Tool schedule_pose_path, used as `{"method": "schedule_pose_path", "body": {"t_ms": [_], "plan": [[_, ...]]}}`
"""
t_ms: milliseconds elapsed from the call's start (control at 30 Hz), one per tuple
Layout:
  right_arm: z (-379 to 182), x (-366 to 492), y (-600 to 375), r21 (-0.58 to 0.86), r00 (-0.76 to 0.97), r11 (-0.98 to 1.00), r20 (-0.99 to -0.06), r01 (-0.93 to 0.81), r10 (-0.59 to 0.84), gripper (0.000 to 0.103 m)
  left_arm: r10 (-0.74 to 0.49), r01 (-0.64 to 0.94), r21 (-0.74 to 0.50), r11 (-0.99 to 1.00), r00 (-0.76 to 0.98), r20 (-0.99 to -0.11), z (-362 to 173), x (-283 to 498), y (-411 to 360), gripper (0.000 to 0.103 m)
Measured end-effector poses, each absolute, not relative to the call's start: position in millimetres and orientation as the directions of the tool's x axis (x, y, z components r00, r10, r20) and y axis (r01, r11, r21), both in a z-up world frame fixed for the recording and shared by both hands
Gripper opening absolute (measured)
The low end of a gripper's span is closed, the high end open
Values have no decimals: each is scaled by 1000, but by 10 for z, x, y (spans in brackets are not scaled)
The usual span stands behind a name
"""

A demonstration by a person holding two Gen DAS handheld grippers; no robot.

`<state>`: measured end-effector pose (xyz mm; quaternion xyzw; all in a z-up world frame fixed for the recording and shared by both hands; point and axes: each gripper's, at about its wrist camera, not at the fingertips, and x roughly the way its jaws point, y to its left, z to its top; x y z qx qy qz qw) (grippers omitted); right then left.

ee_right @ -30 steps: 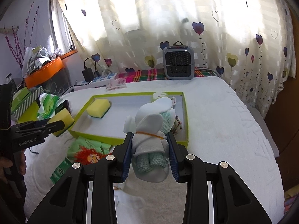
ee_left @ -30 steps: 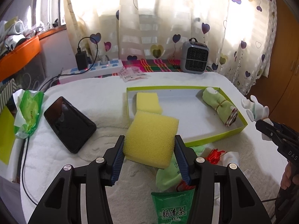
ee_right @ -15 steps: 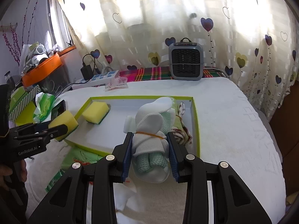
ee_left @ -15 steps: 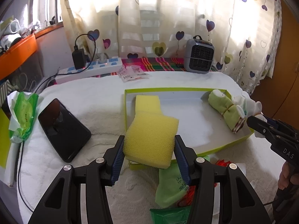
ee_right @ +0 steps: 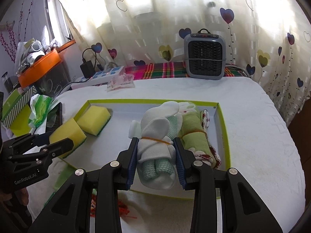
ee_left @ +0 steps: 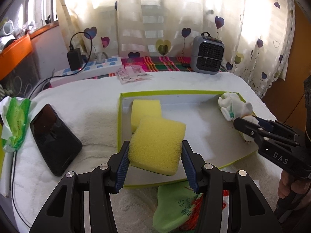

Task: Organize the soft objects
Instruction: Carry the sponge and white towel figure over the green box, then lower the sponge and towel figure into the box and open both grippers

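My left gripper (ee_left: 155, 155) is shut on a yellow sponge (ee_left: 157, 145) and holds it over the left end of the green-rimmed box (ee_left: 175, 92). A second yellow sponge (ee_left: 145, 108) lies in that end. My right gripper (ee_right: 155, 155) is shut on a white and mint sock roll (ee_right: 157, 141) tied with an orange band, over the box's right part (ee_right: 221, 116). A green cloth roll (ee_right: 194, 136) lies in the box beside it. The left gripper also shows in the right wrist view (ee_right: 56, 145).
A black phone (ee_left: 52, 136) and a green tissue pack (ee_left: 15, 120) lie left of the box. A green packet (ee_left: 175, 205) lies in front of it. A power strip (ee_left: 87, 69) and a small grey heater (ee_left: 208, 56) stand at the back on the white towel.
Both grippers have moved forward over the box with their loads. The sponge now hangs over the box's left end and the sock roll beside the green cloth roll.
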<state>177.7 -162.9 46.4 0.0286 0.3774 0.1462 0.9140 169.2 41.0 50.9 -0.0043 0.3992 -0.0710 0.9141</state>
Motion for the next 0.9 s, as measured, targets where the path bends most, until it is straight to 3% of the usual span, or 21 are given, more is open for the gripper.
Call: {"method": "schedule_pose_path", "body": {"t_ms": [900], "plan": [[333,1876,-1489,152,637,942,-704,-298,315,37,-85,103,-25,994,634,-768,310,1762,312,50]]}}
